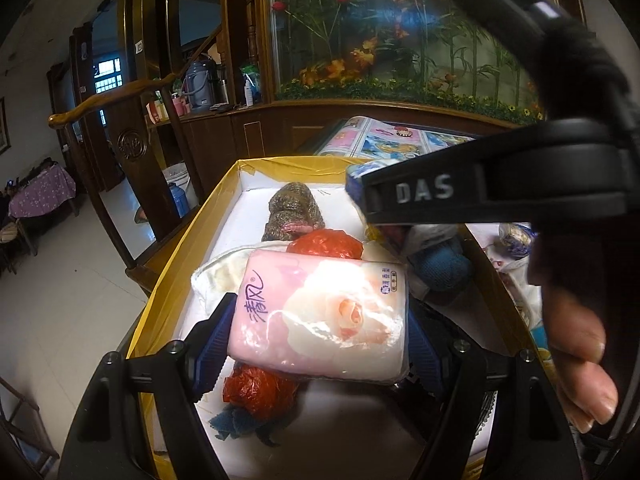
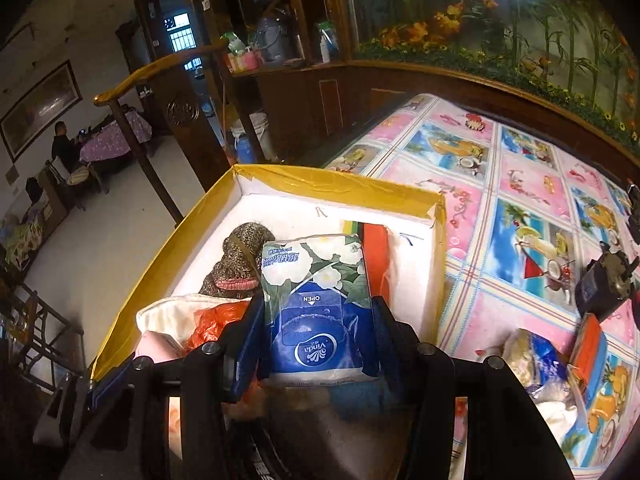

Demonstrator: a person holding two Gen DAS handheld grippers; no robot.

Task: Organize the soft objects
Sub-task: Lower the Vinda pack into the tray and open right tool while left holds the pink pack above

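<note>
My left gripper [image 1: 316,344] is shut on a pink tissue pack [image 1: 320,320] and holds it over the yellow-rimmed white box [image 1: 192,240]. My right gripper [image 2: 316,332] is shut on a blue Vinda tissue pack [image 2: 316,304] above the same box [image 2: 340,188]. In the box lie a brown knitted item [image 1: 294,210], also in the right wrist view [image 2: 240,260], red plastic bags [image 1: 326,242], a white cloth [image 1: 218,276] and a blue scrap [image 1: 236,424]. The right gripper's body [image 1: 500,184] crosses the left wrist view.
The box sits on a table with a pink and blue patterned cloth [image 2: 520,200]. Loose bags and packs [image 2: 536,360] and a dark object [image 2: 608,280] lie right of the box. A wooden chair [image 1: 120,128] and cabinet stand behind.
</note>
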